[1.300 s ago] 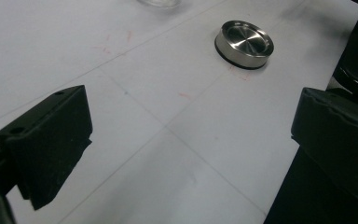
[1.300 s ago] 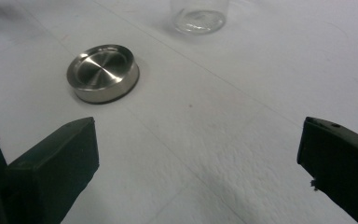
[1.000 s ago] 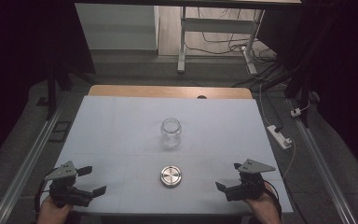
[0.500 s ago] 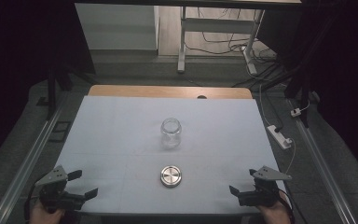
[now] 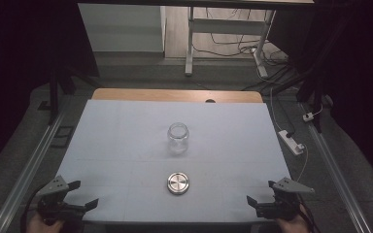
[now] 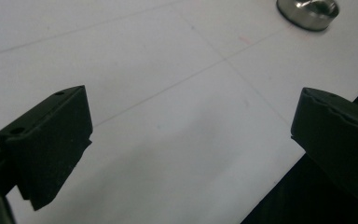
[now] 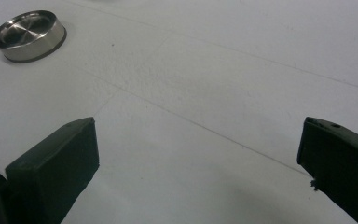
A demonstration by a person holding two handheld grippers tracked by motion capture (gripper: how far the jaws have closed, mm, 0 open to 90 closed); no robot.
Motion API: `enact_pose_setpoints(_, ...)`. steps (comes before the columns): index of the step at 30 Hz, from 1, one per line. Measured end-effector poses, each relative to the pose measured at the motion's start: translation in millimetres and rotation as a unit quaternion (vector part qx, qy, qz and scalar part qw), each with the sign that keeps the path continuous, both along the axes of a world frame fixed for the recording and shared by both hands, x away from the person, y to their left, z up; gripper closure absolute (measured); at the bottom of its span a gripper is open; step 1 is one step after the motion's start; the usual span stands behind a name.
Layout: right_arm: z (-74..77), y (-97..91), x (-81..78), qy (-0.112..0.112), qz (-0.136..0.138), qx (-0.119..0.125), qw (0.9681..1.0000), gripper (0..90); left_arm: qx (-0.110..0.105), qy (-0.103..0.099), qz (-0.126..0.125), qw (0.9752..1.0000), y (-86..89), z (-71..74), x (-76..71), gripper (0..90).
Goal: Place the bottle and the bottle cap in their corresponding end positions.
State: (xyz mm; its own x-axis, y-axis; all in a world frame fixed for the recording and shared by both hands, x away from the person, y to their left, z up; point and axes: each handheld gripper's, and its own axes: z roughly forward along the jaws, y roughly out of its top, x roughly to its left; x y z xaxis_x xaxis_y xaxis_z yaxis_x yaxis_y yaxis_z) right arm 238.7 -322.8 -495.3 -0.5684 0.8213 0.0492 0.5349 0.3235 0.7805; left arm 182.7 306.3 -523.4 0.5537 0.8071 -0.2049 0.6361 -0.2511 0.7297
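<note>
With both tongs, left [image 5: 80, 195] and right [image 5: 259, 193], sitting spread and empty, the lid [image 5: 178, 183] between them is calling for a level, centred pinch before meeting the jar [image 5: 178, 138] beyond.

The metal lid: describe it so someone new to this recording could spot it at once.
Start at the white table in the high view; a clear glass jar stands upright near its centre. Nearer the person, apart from the jar, lies the metal lid. It is the flat, round, silvery disc, unlike the taller transparent jar.
</note>
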Motion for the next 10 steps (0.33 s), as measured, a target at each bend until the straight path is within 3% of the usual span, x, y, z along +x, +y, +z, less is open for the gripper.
enact_pose_setpoints(4, -0.2, -1.3, -0.8, 0.008, -0.002, -0.002, 1.0000, 0.0, 0.011, 0.003, 0.002, 0.9999, 0.1, -0.6, -2.3, 0.0)
enact_pose_setpoints(10, -1.0, -1.8, 0.0, 0.014, -0.005, -0.002, 0.9999, 0.0, 0.004, 0.010, 0.006, 0.9999, 1.7, -1.1, -1.3, 0.0)
